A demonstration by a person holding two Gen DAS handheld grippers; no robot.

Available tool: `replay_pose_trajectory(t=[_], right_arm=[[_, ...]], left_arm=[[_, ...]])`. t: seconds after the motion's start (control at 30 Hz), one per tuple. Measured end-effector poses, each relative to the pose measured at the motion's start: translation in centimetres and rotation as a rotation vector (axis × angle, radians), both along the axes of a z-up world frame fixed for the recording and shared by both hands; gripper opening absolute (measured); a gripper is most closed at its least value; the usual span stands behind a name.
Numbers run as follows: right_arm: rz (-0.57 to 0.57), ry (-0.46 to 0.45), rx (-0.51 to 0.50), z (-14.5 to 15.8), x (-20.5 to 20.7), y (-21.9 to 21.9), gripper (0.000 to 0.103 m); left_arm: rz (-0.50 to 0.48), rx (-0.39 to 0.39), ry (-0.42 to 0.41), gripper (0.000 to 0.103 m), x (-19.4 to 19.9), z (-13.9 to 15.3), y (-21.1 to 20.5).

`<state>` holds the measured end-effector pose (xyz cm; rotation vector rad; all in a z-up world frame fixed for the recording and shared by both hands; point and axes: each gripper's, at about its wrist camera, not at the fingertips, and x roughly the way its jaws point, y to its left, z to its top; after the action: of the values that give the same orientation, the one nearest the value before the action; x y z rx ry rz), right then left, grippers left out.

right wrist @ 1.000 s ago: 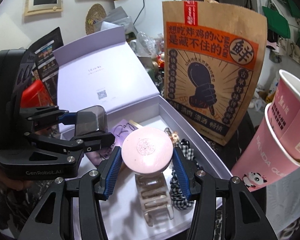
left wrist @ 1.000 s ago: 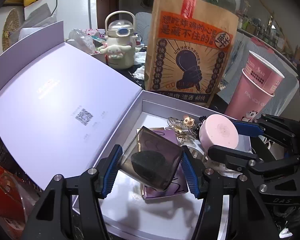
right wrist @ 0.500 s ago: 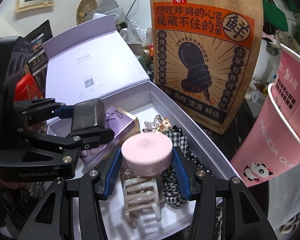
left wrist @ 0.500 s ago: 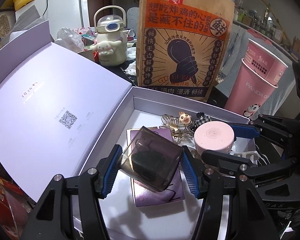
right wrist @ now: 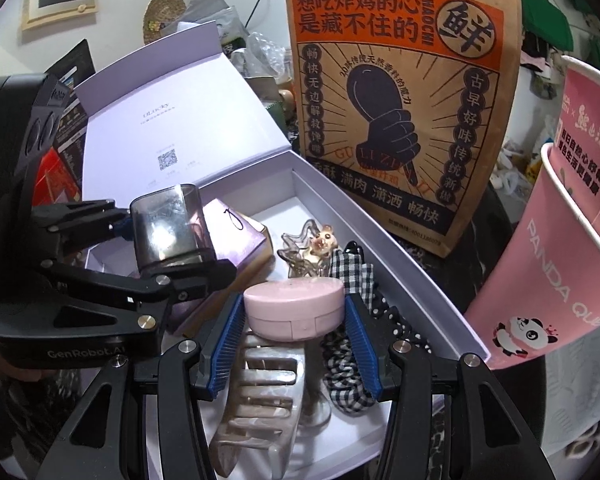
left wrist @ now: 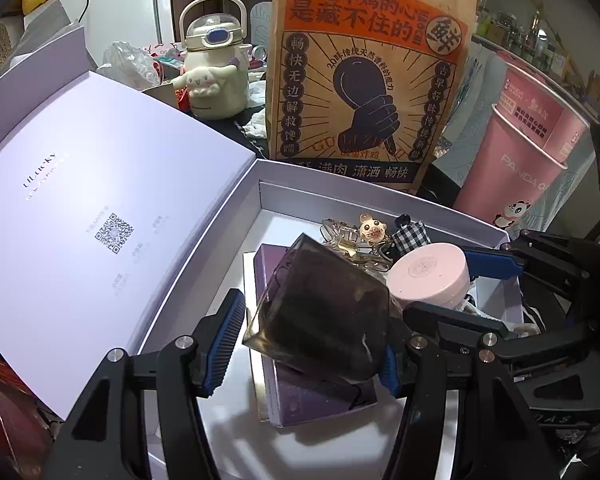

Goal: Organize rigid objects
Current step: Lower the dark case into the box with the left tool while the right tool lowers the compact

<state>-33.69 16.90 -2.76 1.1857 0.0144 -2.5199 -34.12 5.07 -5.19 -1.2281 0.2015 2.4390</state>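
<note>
Both grippers have dropped lower into the open box point(left wrist: 380, 200). The left gripper point(left wrist: 314, 342) clamps one smoky case point(left wrist: 320, 312); the right gripper point(right wrist: 294, 334) clamps one pink compact point(right wrist: 294, 306) over two hair clips.

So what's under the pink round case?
Below the pink round case, held in the right tongs, lies a pearly hair claw on the white box floor, beside a checked scrunchie. The case hides the claw's far end.
</note>
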Motion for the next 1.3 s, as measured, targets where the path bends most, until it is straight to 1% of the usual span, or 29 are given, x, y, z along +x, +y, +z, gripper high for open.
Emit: replay_pose_trajectory(t=[0.33,0.57,0.73,0.83,0.97,1.1,1.3], right_arm=[[-0.009,-0.004,0.005,0.2,0.2,0.1,0.051],[-0.022,0.003,0.023,0.5,1.0,0.4,0.054],[-0.04,0.02,0.036,1.2,1.6,0.9,0.06],[-0.048,0.027,0.038,1.7,2.0,1.1,0.06],[-0.058,0.029,0.032,2.3,2.4,1.3,0.06],[-0.064,0.037,0.039,2.8,3.0,1.3,0.06],[-0.076,0.049,0.053,3.8,4.1,1.4,0.06]], left_arm=[[-0.009,-0.021,-0.009,0.058,-0.2,-0.3,0.7],[-0.01,-0.067,0.007,0.058,0.5,-0.4,1.6],[-0.006,-0.065,0.014,0.058,1.1,0.1,1.8],[-0.001,-0.05,0.024,0.058,1.5,0.7,1.6],[0.016,-0.047,0.024,0.058,2.4,1.4,1.2],[0.027,-0.049,0.018,0.058,2.4,1.5,0.9],[0.047,-0.044,0.033,0.058,2.9,2.4,0.5]])
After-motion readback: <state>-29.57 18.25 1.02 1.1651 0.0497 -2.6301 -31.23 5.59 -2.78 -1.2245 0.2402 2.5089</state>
